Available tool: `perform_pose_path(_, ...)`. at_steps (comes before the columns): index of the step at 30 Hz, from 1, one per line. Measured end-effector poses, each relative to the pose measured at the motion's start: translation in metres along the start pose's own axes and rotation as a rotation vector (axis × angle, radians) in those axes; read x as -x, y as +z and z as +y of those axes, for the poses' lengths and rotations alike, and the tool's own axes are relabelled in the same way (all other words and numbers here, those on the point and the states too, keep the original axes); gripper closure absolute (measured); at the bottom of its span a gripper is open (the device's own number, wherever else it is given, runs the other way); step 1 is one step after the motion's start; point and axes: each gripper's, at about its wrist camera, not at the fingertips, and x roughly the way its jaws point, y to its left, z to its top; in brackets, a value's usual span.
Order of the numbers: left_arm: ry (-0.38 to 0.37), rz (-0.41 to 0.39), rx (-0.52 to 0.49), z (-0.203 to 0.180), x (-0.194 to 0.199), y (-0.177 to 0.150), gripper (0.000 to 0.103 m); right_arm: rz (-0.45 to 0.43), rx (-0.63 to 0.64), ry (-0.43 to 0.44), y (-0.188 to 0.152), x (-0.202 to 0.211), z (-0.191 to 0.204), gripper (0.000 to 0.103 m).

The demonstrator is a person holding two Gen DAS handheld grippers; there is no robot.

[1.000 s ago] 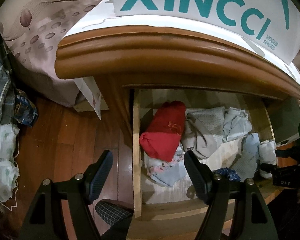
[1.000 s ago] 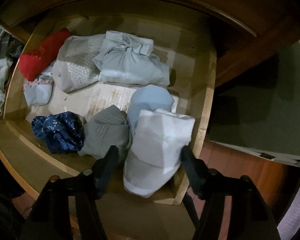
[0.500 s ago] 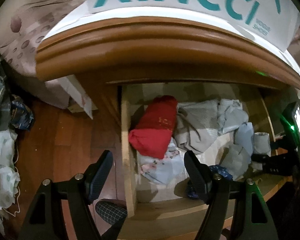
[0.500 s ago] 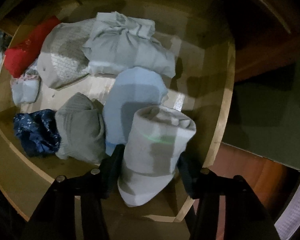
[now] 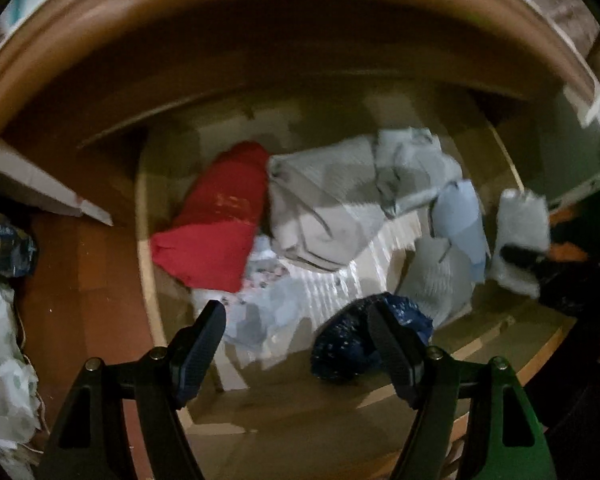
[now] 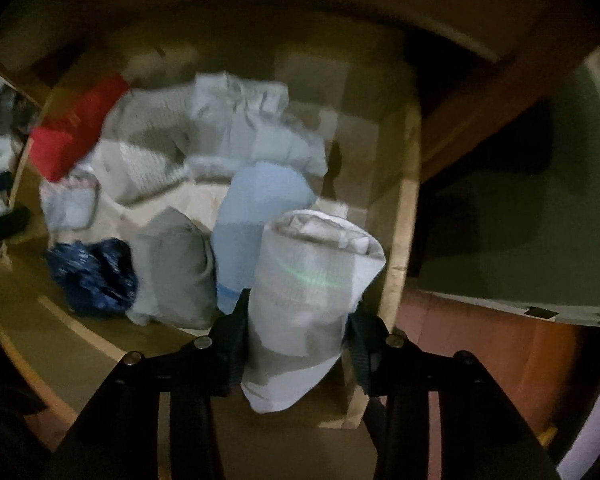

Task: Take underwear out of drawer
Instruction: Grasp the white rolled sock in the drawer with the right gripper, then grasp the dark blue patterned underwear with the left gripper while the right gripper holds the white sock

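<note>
An open wooden drawer (image 6: 400, 220) holds several folded garments. My right gripper (image 6: 300, 304) points down at the drawer's right front corner. Its jaws are closing, and the pads press both sides of a white rolled underwear (image 6: 308, 280), which stands upright between them. A light blue roll (image 6: 256, 208) and a grey roll (image 6: 176, 264) lie just left of it. My left gripper (image 5: 295, 312) hangs open and empty over the drawer's front left, above a pale floral piece (image 5: 260, 292) and beside a dark blue bundle (image 5: 360, 336). In the left wrist view the white roll (image 5: 520, 232) shows at far right.
A red folded garment (image 5: 216, 224) and larger grey ones (image 5: 320, 208) fill the drawer's back. The cabinet's thick wooden top edge (image 5: 260, 20) overhangs the drawer. Plastic bags (image 5: 0, 340) lie on the wooden floor at left. A dark green box (image 6: 520, 220) stands right of the drawer.
My right jaws have narrowed onto the white roll, which has tipped upright between them. My left gripper has moved in closer and lower over the drawer, still open.
</note>
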Motion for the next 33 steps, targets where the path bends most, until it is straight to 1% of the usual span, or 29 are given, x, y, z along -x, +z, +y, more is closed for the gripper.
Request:
perform_pose_path(4,-0.001,0.069,-0.031,-0.013,-0.016,0.001,0.027,-0.086,-0.043,0.032,-0.006,0.023,-0.006,0.064)
perform_pose_path(7,-0.042,0.117,-0.034,-0.02,-0.025,0.003,0.027,-0.145,-0.1,0.088,-0.011,0.035,-0.012,0.064)
perform_pose_path(11,-0.108,0.203,-0.006,-0.026,-0.041,0.008,0.027,-0.167,-0.142,0.132,-0.008,0.041,-0.02,0.064)
perform_pose_path(14,-0.138,0.268,0.017,-0.027,-0.054,0.011,0.027,-0.191,-0.162,0.135,-0.009,0.05,-0.025,0.064)
perform_pose_path(17,-0.128,0.339,0.053,-0.026,-0.069,0.011,0.027,-0.222,-0.165,0.119,-0.01,0.052,-0.025,0.064)
perform_pose_path(19,-0.144,0.366,0.087,-0.024,-0.072,0.013,0.027,-0.235,-0.156,0.107,-0.012,0.055,-0.024,0.064)
perform_pose_path(22,-0.105,0.408,0.086,-0.028,-0.078,0.014,0.027,-0.246,-0.164,0.12,-0.015,0.058,-0.024,0.063)
perform_pose_path(23,-0.101,0.437,0.089,-0.03,-0.082,0.014,0.027,-0.248,-0.168,0.124,-0.016,0.059,-0.024,0.063)
perform_pose_path(25,-0.101,0.471,0.11,-0.031,-0.087,0.015,0.027,-0.25,-0.18,0.144,-0.019,0.06,-0.024,0.063)
perform_pose_path(27,-0.075,0.507,0.127,-0.033,-0.093,0.017,0.027,-0.242,-0.188,0.158,-0.022,0.059,-0.024,0.063)
perform_pose_path(33,-0.041,0.603,0.167,-0.035,-0.11,0.021,0.027,-0.252,-0.188,0.149,-0.022,0.063,-0.024,0.063)
